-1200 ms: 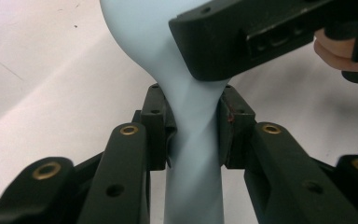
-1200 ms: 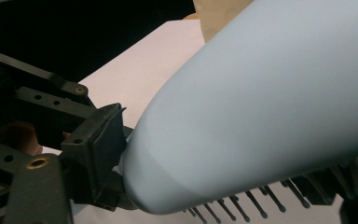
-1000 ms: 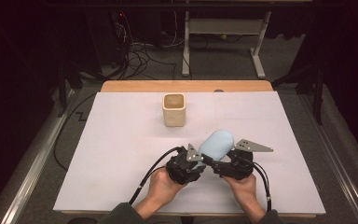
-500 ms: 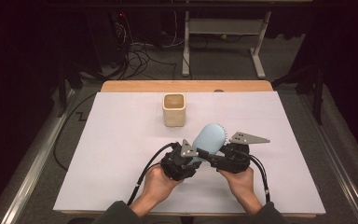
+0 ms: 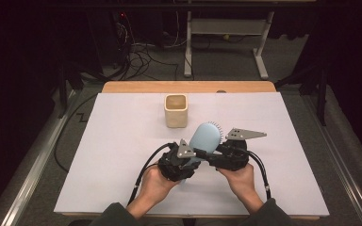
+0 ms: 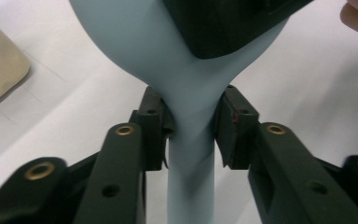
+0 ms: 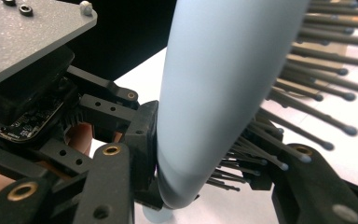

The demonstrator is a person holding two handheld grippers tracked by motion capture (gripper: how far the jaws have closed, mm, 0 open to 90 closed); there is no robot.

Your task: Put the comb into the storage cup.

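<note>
- Pale blue plastic hairbrush [image 5: 205, 139] is the main thing here, held up off the white sheet [image 5: 122, 155] between both hands, just on the person's side of the beige cup [image 5: 176, 110] and a bit to its right in the high view.
- Its oval head tips up and away toward the cup, with the dark, ball-tipped bristles [image 7: 307, 116] sticking out on the far right side.
- Left gripper [image 6: 193, 133] sits around the brush's neck, right where the head narrows into the handle. Its jaws have just been opening a little; one pad [image 6: 161, 126] looks like it's touching the neck, while the other [image 6: 230, 130] seems a hair off it. Honestly can't tell if it's really squeezing.
- Right gripper [image 7: 205, 186] has just been closing and is now clamped on the lower part of the head, one jaw against the smooth back, the other tucked in among the bristles.
- The two grippers sit nearly touching each other under the brush, each with a hand [image 5: 158, 181] behind it and a black cable [image 5: 143, 172] looping back toward the person.
- Grey triangular plate [image 5: 245, 134] on the right gripper pokes out to the right of the brush head.
- Cup stands upright beyond the brush, apart from it, not touching anything.
- White sheet covers a wooden table [image 5: 188, 87], whose edge peeks out past the cup.
</note>
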